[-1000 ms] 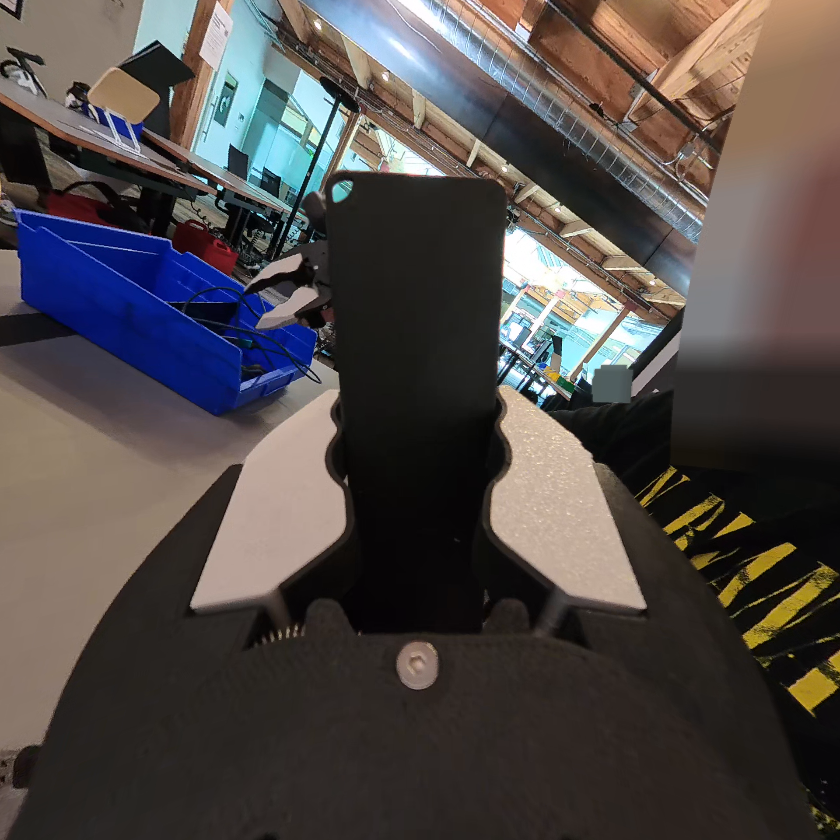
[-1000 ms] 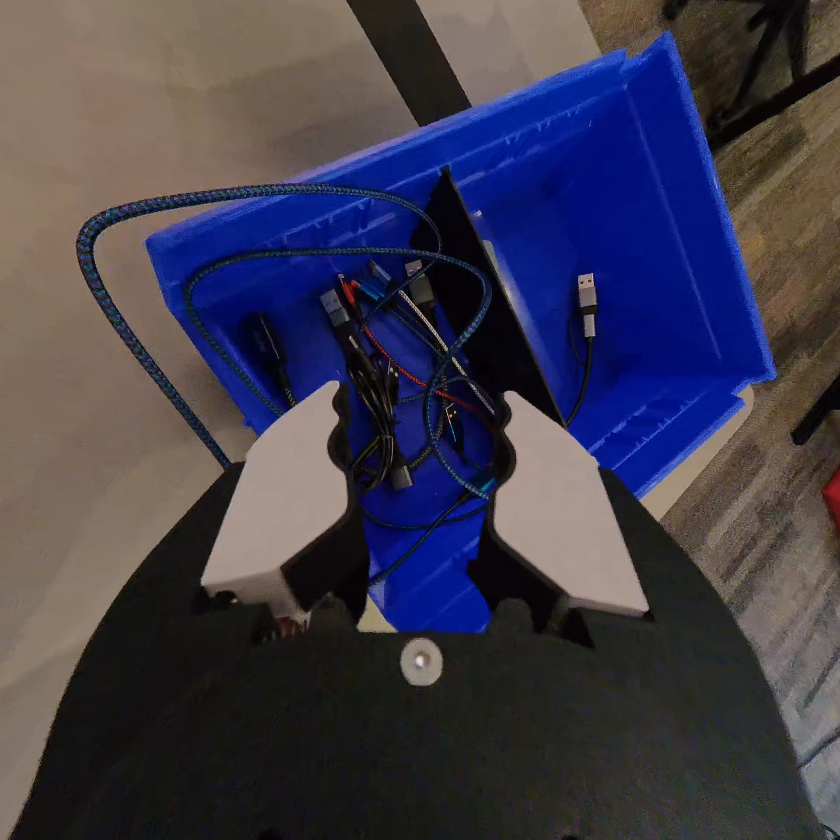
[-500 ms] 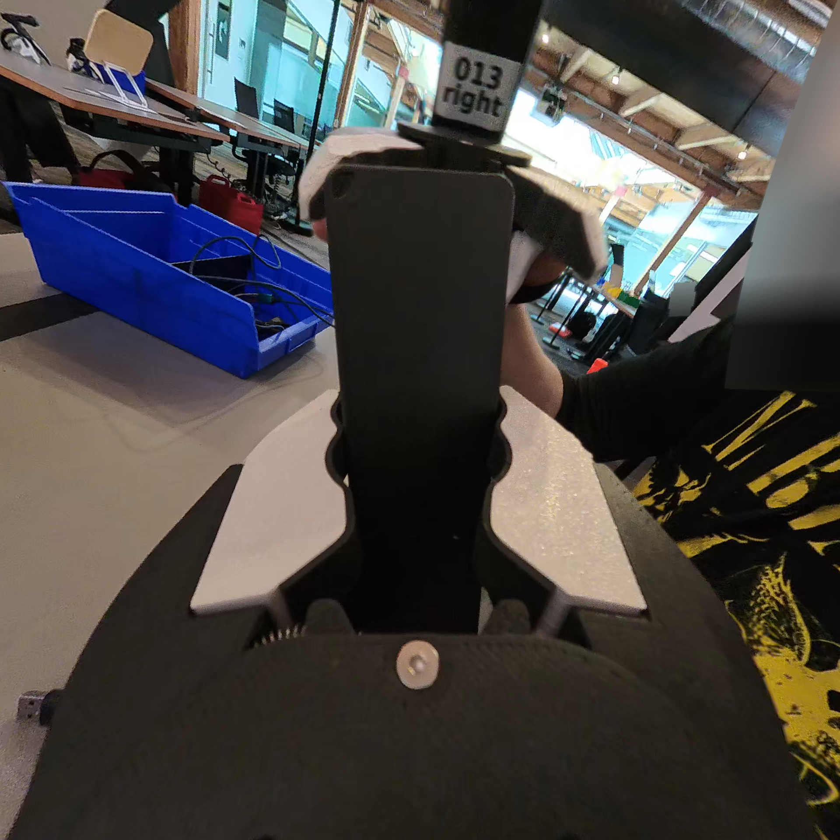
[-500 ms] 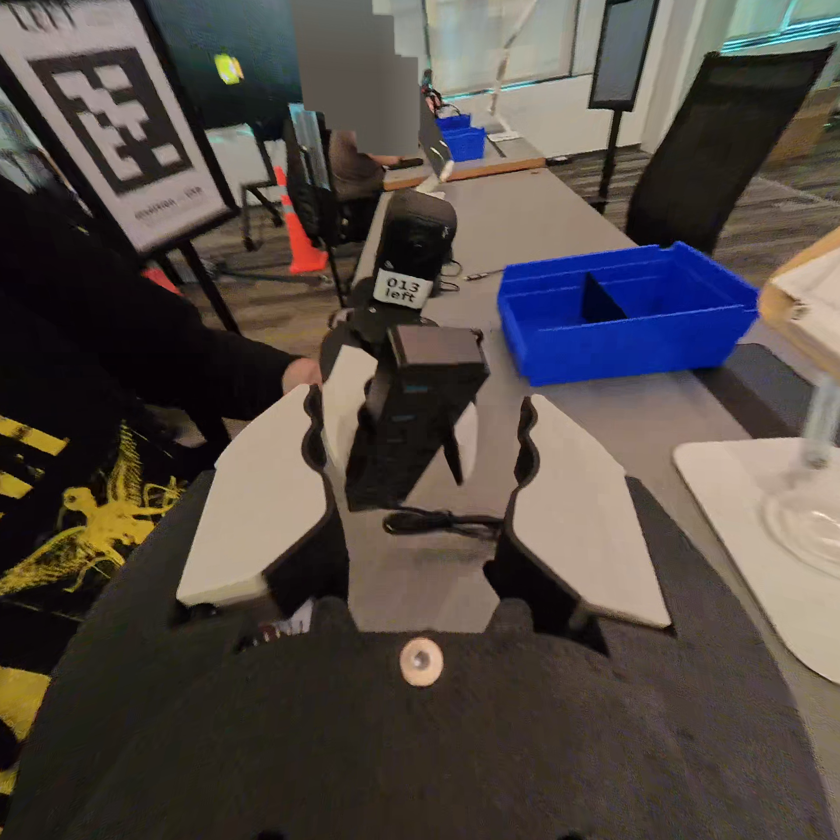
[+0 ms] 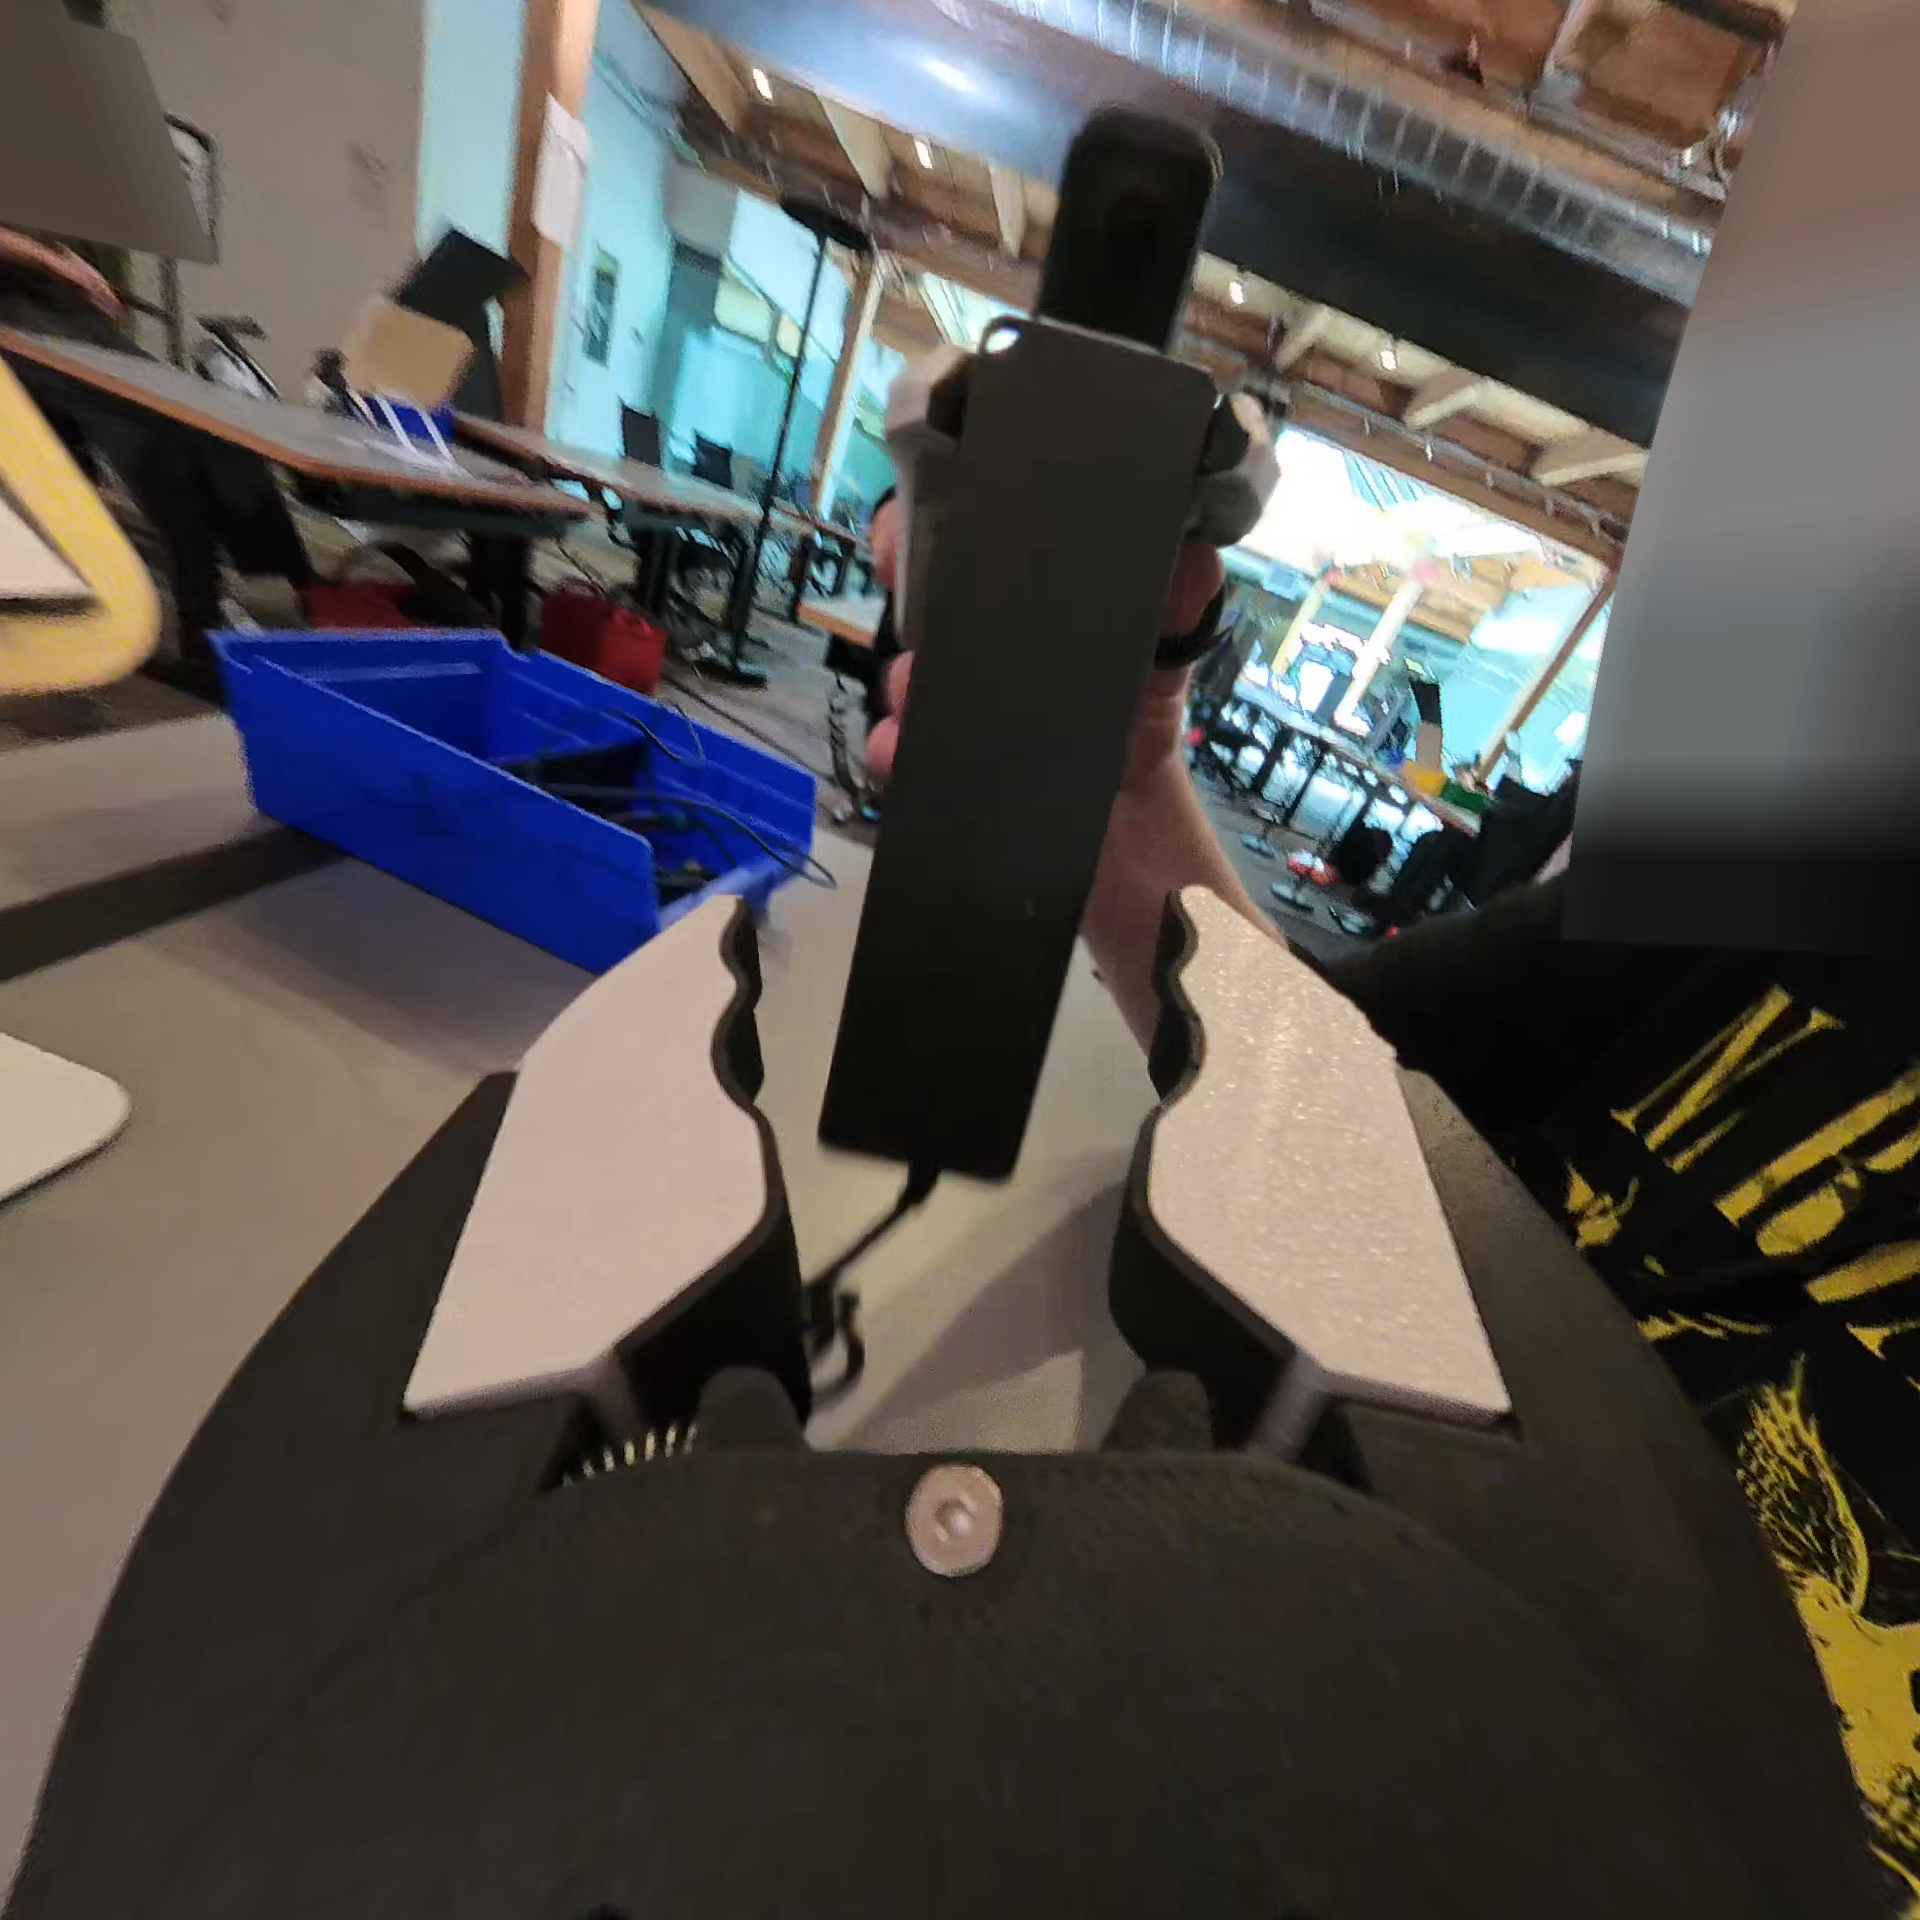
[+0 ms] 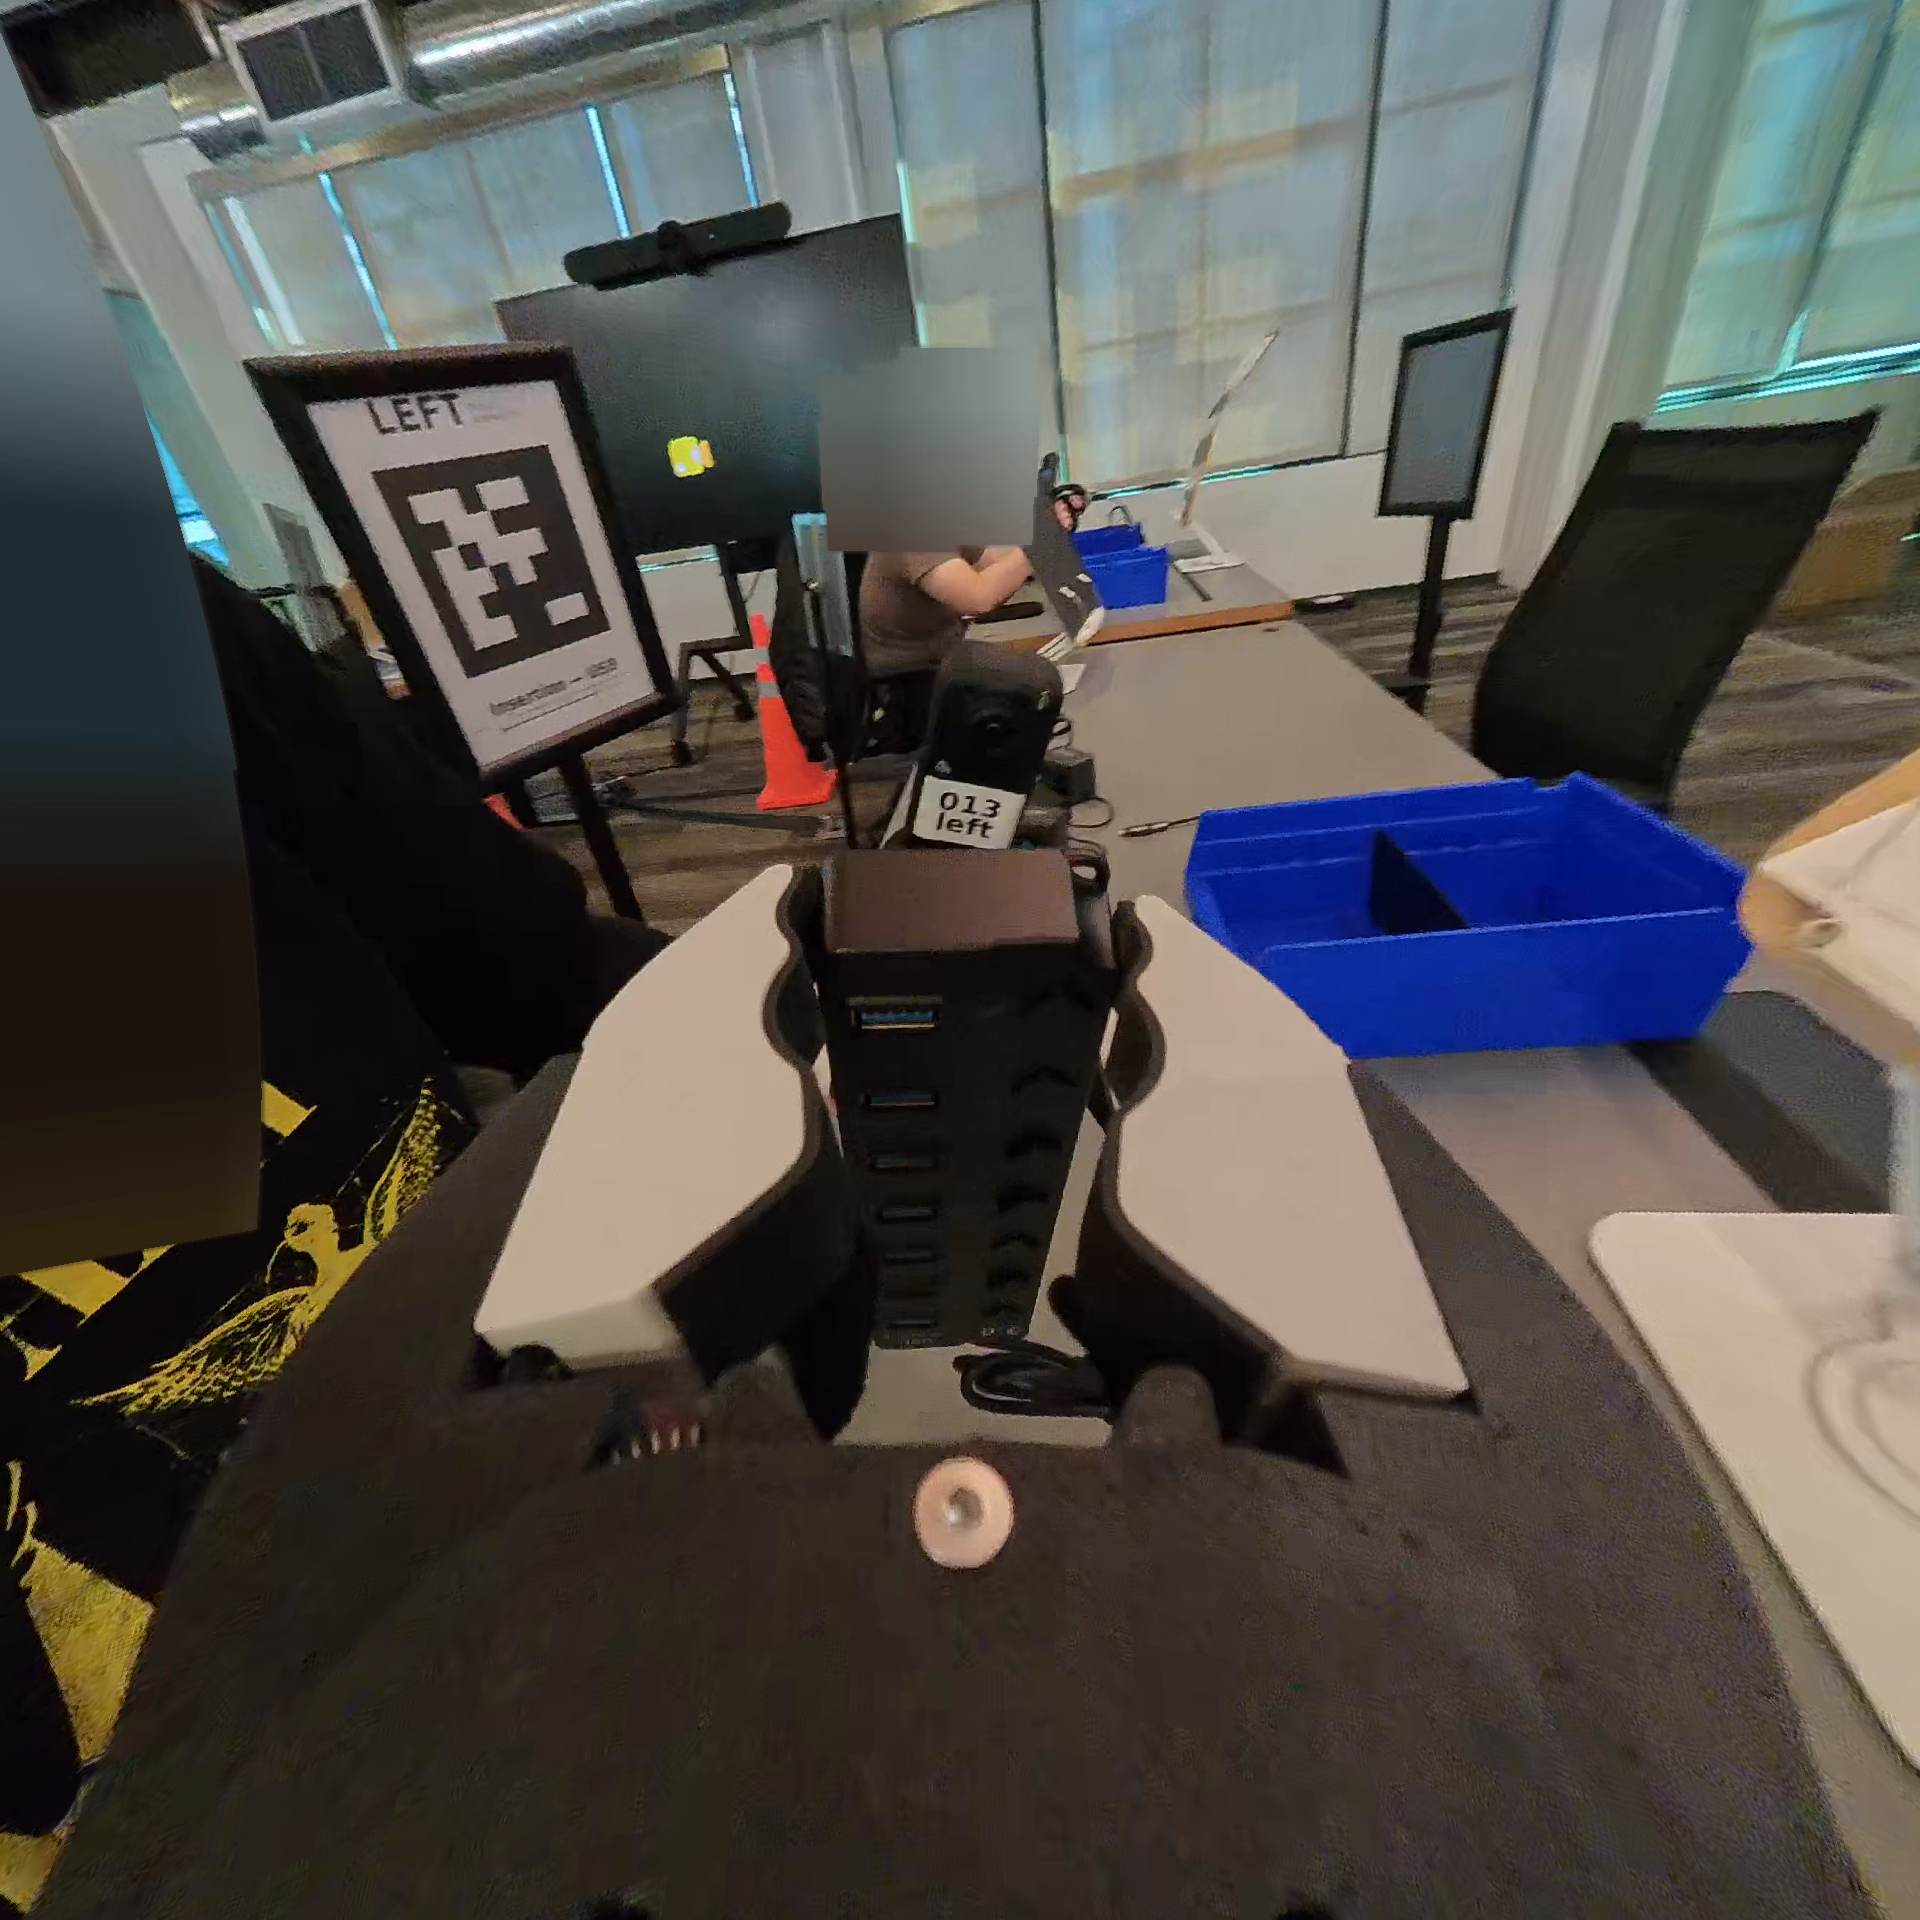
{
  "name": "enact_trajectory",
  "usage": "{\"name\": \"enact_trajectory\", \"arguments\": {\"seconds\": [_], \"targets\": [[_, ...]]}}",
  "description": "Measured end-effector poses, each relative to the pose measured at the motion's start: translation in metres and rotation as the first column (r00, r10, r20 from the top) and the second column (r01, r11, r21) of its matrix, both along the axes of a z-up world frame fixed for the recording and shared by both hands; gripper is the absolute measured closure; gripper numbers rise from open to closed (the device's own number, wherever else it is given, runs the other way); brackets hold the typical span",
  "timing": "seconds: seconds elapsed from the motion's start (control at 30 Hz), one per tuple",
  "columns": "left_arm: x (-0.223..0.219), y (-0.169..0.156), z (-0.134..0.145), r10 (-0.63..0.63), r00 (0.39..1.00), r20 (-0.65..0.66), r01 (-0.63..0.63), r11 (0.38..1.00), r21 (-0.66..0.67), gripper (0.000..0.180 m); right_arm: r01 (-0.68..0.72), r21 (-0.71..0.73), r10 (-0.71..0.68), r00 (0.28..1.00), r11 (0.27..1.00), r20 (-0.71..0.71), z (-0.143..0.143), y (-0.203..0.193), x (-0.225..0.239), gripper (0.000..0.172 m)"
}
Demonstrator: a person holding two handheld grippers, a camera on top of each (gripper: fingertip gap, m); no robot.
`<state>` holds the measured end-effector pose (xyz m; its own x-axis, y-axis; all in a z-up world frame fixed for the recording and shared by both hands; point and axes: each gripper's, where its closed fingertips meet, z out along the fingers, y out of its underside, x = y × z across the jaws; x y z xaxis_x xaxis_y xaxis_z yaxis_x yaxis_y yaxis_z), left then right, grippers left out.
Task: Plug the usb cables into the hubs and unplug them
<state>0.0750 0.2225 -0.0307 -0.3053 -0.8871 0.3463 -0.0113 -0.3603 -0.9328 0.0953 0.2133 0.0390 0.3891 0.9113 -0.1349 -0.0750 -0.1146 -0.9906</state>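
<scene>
Your right gripper (image 6: 961, 935) clamps the black hub (image 6: 961, 1101) upright, long axis along its fingers, while your left gripper (image 5: 961, 935) stands wide around it, untouching, cables back in the blue bin (image 5: 436, 769).

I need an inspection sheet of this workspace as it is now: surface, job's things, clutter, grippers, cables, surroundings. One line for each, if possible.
Surface: grey table top, mostly bare.
Job's things: long black multi-port USB hub held upright; blue plastic divided bin on the table.
Clutter: white tray at the table's right edge; a second blue bin far off.
Grippers: right gripper shut on the hub, both pads against its sides; left gripper open, clear gaps beside the hub.
Cables: hub's own black cord hangs down; thin dark cables lie in the bin.
Surroundings: open office, black mesh chair, orange cone, framed marker board.
</scene>
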Motion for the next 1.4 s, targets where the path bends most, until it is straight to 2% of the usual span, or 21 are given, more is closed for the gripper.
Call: {"name": "enact_trajectory", "arguments": {"seconds": [0.1,0.2,0.37,0.43,0.5,0.57,0.63,0.7,0.83,0.93,1.03,1.13,1.2,1.3,1.4], "targets": [[-0.01,0.021,0.006,0.067,0.998,0.009,-0.067,0.998,0.011,0.108,0.131,0.088,-0.135,0.99,0.987,0.033,0.044,0.006,0.048,0.119],[-0.014,0.033,0.002,0.092,0.996,0.002,-0.092,0.996,-0.005,0.111,0.305,0.193,-0.326,0.941,0.933,0.086,0.092,0.02,0.107,0.119],[-0.012,0.04,-0.012,0.089,0.996,-0.025,-0.09,0.995,-0.049,0.115,0.563,0.352,-0.638,0.756,0.748,0.146,0.156,0.048,0.207,0.119],[-0.01,0.041,-0.018,0.083,0.996,-0.034,-0.085,0.994,-0.064,0.115,0.646,0.377,-0.734,0.66,0.664,0.161,0.167,0.063,0.246,0.12],[-0.008,0.041,-0.023,0.076,0.996,-0.049,-0.079,0.994,-0.073,0.116,0.701,0.367,-0.785,0.595,0.611,0.171,0.167,0.078,0.28,0.119],[-0.007,0.042,-0.029,0.072,0.995,-0.062,-0.077,0.994,-0.078,0.116,0.751,0.335,-0.822,0.541,0.568,0.179,0.155,0.095,0.31,0.119],[-0.006,0.043,-0.032,0.071,0.995,-0.069,-0.077,0.993,-0.086,0.116,0.791,0.312,-0.851,0.482,0.526,0.211,0.13,0.114,0.338,0.119],[-0.006,0.046,-0.036,0.078,0.994,-0.072,-0.085,0.992,-0.091,0.116,0.818,0.296,-0.867,0.436,0.494,0.24,0.096,0.131,0.363,0.119],[-0.006,0.051,-0.042,0.086,0.993,-0.078,-0.094,0.99,-0.104,0.116,0.87,0.205,-0.882,0.393,0.449,0.261,0.026,0.156,0.401,0.12],[-0.005,0.053,-0.047,0.087,0.992,-0.087,-0.096,0.989,-0.111,0.116,0.89,0.064,-0.879,0.43,0.451,0.206,-0.013,0.169,0.421,0.119],[-0.006,0.057,-0.051,0.092,0.991,-0.093,-0.102,0.988,-0.116,0.116,0.911,-0.063,-0.89,0.412,0.408,0.194,-0.046,0.178,0.445,0.12],[-0.006,0.061,-0.055,0.095,0.991,-0.099,-0.107,0.986,-0.13,0.117,0.916,-0.209,-0.892,0.386,0.341,0.236,-0.088,0.186,0.469,0.119],[-0.006,0.063,-0.059,0.095,0.99,-0.105,-0.109,0.985,-0.137,0.117,0.901,-0.304,-0.87,0.398,0.311,0.291,-0.115,0.188,0.475,0.119],[-0.005,0.064,-0.062,0.094,0.989,-0.11,-0.11,0.983,-0.147,0.117,0.863,-0.425,-0.835,0.433,0.274,0.341,-0.14,0.188,0.481,0.118],[-0.005,0.065,-0.063,0.092,0.99,-0.111,-0.108,0.983,-0.151,0.117,0.803,-0.544,-0.813,0.475,0.243,0.338,-0.153,0.182,0.493,0.118]]}}
